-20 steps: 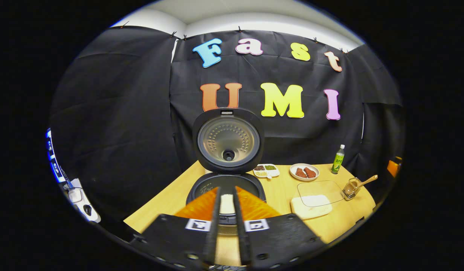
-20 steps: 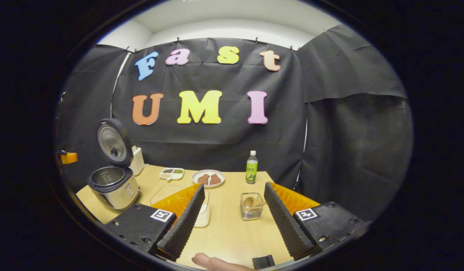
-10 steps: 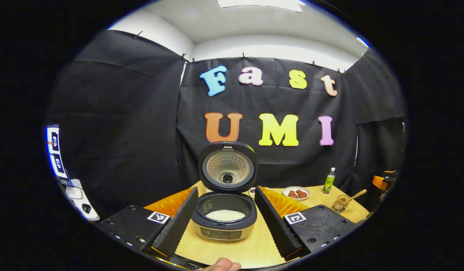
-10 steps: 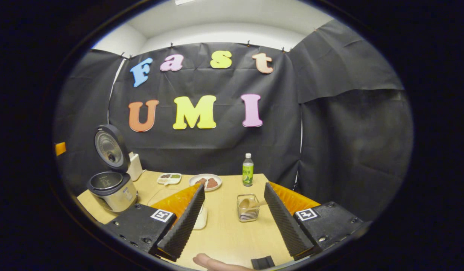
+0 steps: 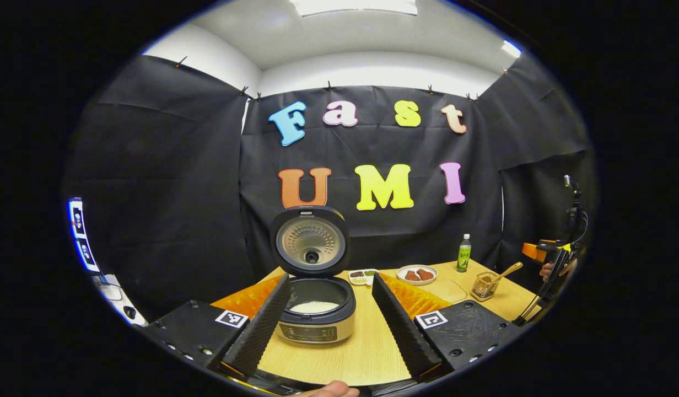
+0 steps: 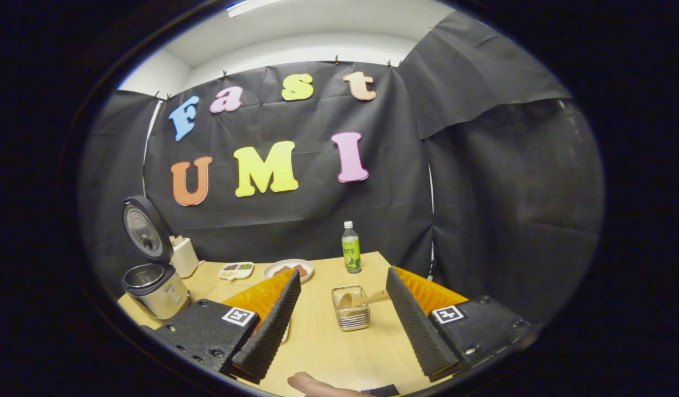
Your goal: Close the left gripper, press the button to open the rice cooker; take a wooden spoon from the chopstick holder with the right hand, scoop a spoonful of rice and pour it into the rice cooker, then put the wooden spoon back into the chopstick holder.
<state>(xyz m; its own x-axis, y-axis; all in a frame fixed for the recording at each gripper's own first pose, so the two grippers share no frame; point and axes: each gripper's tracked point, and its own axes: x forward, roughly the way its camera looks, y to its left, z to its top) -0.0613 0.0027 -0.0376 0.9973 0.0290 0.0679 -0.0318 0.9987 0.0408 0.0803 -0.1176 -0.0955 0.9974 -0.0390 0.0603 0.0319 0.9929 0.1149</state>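
The rice cooker stands with its lid up and white rice in the pot. It lies just beyond my left gripper, which is open and holds nothing. Far right on the table is the wire chopstick holder with the wooden spoon leaning out of it. A hand holds the right gripper beyond it. In the right gripper view, my right gripper is open, apart from the holder and spoon ahead between its fingers. The cooker sits far left.
A green bottle, a plate of brown food and a divided dish line the table's back edge. A white box stands behind the cooker. A clear-lidded container lies partly behind my left gripper's finger. A fingertip shows at the bottom.
My left gripper has gone from shut, close over the cooker, to open and has drawn back. The right gripper view has swung a little to the right, toward the holder.
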